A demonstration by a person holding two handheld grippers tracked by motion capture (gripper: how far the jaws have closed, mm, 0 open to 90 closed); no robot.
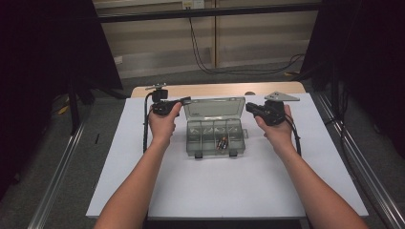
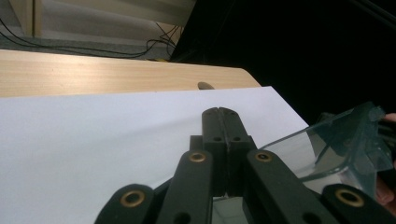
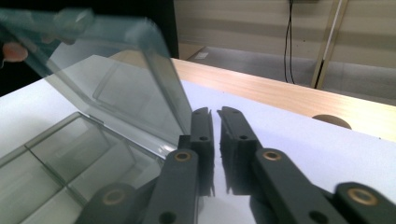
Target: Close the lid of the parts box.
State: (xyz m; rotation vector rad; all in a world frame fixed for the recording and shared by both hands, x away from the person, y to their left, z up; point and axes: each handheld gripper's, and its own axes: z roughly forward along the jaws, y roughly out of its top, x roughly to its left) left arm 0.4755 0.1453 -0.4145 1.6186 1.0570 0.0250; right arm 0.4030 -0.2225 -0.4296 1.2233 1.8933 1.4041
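Note:
A clear plastic compartment box (image 1: 215, 138) lies mid-table with its lid (image 1: 214, 108) standing up. Small batteries (image 1: 222, 143) rest in a front right compartment. My left gripper (image 1: 185, 100) points at the lid's upper left corner. Its jaws are shut with nothing between them (image 2: 222, 114), and the lid (image 2: 336, 144) is just to their right. My right gripper (image 1: 248, 107) sits at the lid's right edge. Its jaws are shut to a thin slit on nothing (image 3: 215, 112), with the lid (image 3: 116, 84) beside the left jaw above the compartments (image 3: 70, 154).
The box sits on a white board (image 1: 239, 191) over a wooden tabletop (image 1: 219, 89). Black curtains hang at both sides. Cables (image 1: 205, 62) lie on the floor beyond the table, and metal rails (image 1: 62, 167) run along either side.

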